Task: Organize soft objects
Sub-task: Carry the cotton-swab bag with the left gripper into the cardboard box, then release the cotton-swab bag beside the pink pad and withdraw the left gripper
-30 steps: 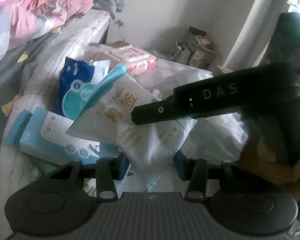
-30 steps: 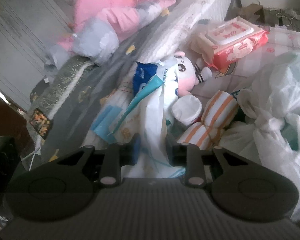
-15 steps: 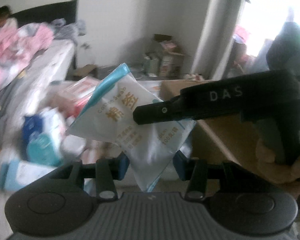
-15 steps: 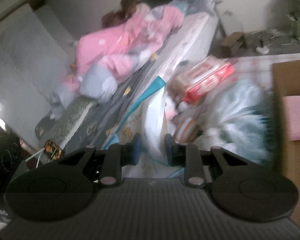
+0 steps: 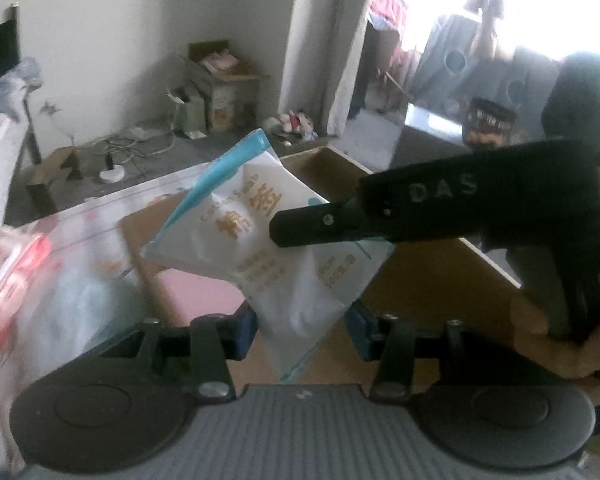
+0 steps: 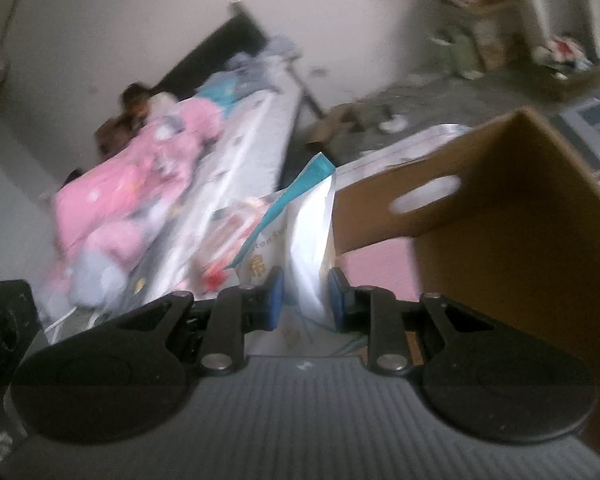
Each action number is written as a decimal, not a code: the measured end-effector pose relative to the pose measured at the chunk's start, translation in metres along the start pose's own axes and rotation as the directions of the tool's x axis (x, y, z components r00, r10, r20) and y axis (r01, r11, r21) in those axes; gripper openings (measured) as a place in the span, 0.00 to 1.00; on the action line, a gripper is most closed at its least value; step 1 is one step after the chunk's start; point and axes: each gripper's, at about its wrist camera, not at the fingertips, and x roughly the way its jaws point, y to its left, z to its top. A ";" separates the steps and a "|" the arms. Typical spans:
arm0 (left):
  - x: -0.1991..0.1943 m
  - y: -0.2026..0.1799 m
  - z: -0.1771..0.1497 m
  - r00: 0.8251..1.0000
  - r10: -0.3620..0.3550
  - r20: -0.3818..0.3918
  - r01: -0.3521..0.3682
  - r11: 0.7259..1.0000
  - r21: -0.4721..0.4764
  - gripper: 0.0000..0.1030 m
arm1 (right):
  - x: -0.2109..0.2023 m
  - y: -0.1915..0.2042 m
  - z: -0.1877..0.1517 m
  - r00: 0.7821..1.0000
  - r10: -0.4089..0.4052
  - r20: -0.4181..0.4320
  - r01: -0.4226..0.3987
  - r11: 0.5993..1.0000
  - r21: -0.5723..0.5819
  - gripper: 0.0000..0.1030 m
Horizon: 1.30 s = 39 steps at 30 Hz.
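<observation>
**Cotton-swab packet held over an open cardboard box**

The white cotton-swab packet, with its teal top edge, is hanging in the air between the two grippers, above the near rim of the cardboard box. In the left wrist view its lower corner is dipping between the blue pads of the left gripper, which are standing apart on either side of it; whether they are pressing on it cannot be told. The right gripper is clamping the packet edge-on, both blue pads bearing against its sides. Seen from the left wrist, the right gripper's black finger is crossing the face of the packet, with the person's hand wrapped around the handle at right.

The box is standing open just right of the packet, a pink item lying inside. Behind and left, a bed is carrying pink bedding; a red-and-white wipes pack is lying blurred at far left.
</observation>
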 end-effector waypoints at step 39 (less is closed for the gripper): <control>0.098 0.024 0.015 0.979 0.097 -0.181 -0.100 0.995 -0.005 0.60 | 0.153 -0.145 0.035 0.952 -0.269 -0.147 0.287 0.951 0.117 0.63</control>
